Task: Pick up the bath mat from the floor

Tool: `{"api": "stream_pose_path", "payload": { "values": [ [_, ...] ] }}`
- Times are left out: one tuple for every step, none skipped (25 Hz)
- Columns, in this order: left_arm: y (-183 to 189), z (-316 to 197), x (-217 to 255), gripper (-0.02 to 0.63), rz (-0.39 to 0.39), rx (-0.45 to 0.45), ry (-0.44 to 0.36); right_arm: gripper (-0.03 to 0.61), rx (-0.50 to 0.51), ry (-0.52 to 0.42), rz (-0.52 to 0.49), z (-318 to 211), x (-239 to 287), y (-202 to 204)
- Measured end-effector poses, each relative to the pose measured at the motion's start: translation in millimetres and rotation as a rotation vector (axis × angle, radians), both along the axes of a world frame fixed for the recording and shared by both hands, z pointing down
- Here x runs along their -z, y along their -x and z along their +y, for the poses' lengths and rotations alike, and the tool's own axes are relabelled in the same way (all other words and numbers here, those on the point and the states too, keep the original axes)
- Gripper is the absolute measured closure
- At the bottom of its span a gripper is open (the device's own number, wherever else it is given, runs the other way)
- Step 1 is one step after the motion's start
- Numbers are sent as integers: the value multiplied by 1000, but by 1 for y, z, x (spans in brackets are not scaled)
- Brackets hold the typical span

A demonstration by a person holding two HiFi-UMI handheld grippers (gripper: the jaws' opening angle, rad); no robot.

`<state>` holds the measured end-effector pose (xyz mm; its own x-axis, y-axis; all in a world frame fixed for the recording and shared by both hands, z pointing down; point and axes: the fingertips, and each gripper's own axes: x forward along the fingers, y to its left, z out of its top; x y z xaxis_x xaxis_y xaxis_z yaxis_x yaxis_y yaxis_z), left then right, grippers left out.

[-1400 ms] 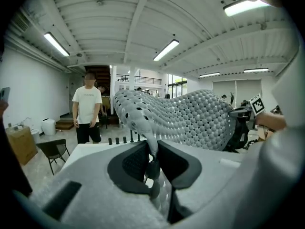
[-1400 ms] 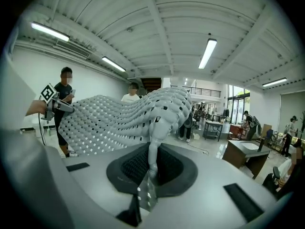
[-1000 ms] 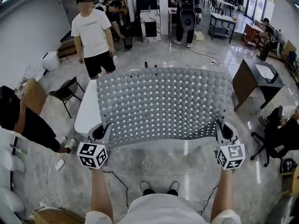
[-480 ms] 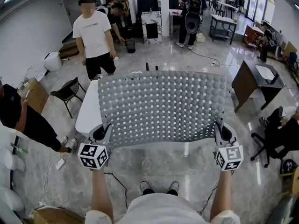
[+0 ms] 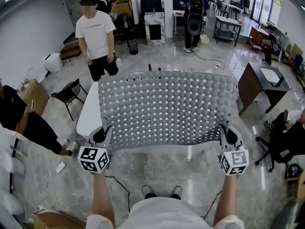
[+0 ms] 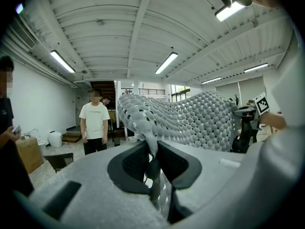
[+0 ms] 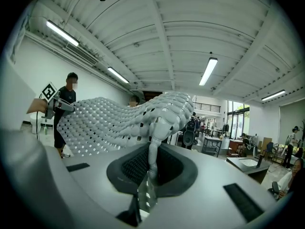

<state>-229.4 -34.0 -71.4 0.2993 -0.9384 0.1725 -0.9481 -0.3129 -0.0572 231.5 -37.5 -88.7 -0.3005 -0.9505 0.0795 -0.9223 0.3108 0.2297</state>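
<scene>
Clutter lines the left edge of the floor (image 5: 157,163): a person in black (image 5: 19,123) low down, a black chair (image 5: 66,93) beside them, and farther back a standing person in a white shirt (image 5: 95,30). That side gives me little room to swing.

My left claw (image 5: 106,133) is closed narrow on the near left corner of the bath mat (image 5: 167,109). In the left gripper view the claw (image 6: 152,162) has the mat's (image 6: 190,118) edge squeezed upright between its dark pads.

The mat is off the floor, spread between my two claws. Its near edge runs from one claw to the other with a slight sag, and its far edge reaches away from me. A white surface (image 5: 88,113) shows past the mat's left edge. Below the near edge there is bare floor down to my shoes (image 5: 149,191).

My right claw (image 5: 224,132) is clamped narrow on the near right corner. In the right gripper view the claw (image 7: 150,168) pinches the mat's (image 7: 109,118) rim between its pads.

Beyond the mat's right edge stands a dark desk (image 5: 252,82), with an office chair (image 5: 276,149) near the floor's right edge and open floor between them.
</scene>
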Motion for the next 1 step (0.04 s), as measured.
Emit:
{"api": "stream_pose_path", "payload": {
  "values": [
    [0, 0, 0, 554, 0, 0, -3, 549, -2, -3, 1, 1, 0, -1]
  ]
}}
